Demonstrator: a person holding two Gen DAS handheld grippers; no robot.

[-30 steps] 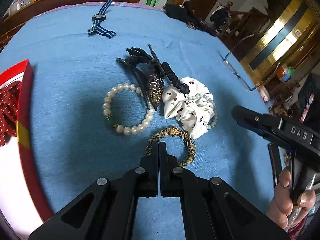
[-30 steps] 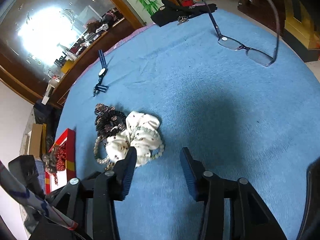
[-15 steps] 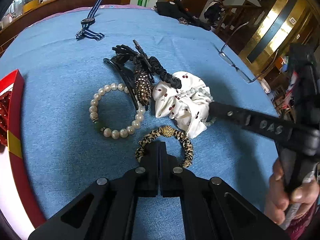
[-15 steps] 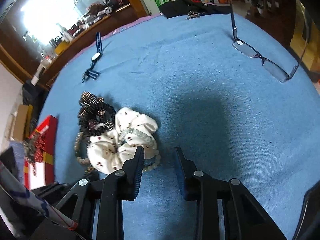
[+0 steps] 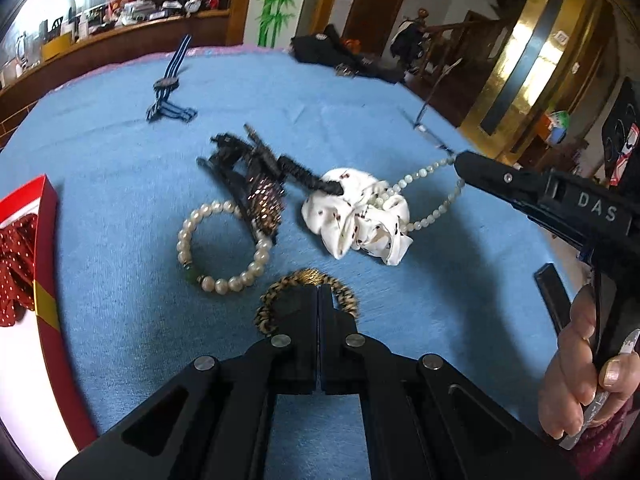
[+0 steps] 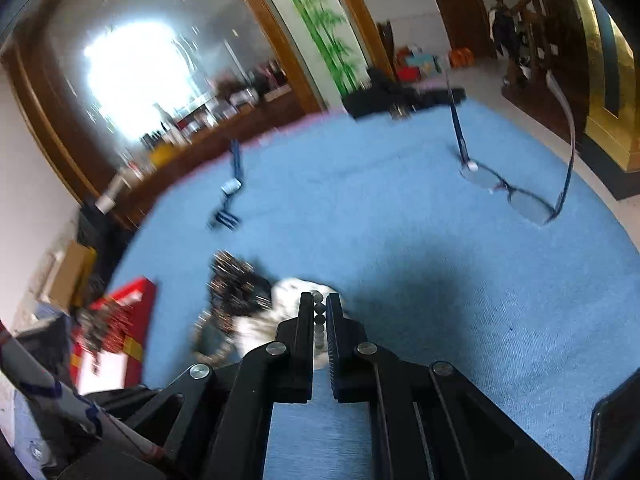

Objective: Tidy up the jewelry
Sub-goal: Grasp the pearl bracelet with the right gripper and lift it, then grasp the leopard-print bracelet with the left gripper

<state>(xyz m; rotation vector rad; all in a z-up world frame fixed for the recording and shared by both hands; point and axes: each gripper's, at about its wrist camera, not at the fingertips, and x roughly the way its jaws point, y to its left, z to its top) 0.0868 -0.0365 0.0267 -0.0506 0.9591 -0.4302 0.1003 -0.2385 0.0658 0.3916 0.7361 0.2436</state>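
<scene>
My right gripper (image 6: 319, 305) is shut on a strand of pale green beads (image 6: 319, 322). In the left wrist view the bead strand (image 5: 440, 210) hangs stretched from the right gripper (image 5: 460, 160) down onto a white cherry-print scrunchie (image 5: 356, 220). My left gripper (image 5: 318, 292) is shut with nothing in it, its tips over a leopard-pattern bangle (image 5: 272, 306). A pearl bracelet (image 5: 218, 285) lies left of the bangle. Black hair clips and a dark hair tie (image 5: 256, 176) lie behind it, touching the scrunchie.
A red gift box (image 5: 48, 308) with a red dotted bow stands at the left edge of the blue tablecloth (image 5: 120, 160). A striped-strap watch (image 5: 168, 84) lies at the back, eyeglasses (image 6: 516, 196) at the far right. A hand (image 5: 576, 376) holds the right gripper's handle.
The right gripper closed on the green bead strand and rose, pulling it up off the scrunchie. The left gripper stayed shut and drifted slightly.
</scene>
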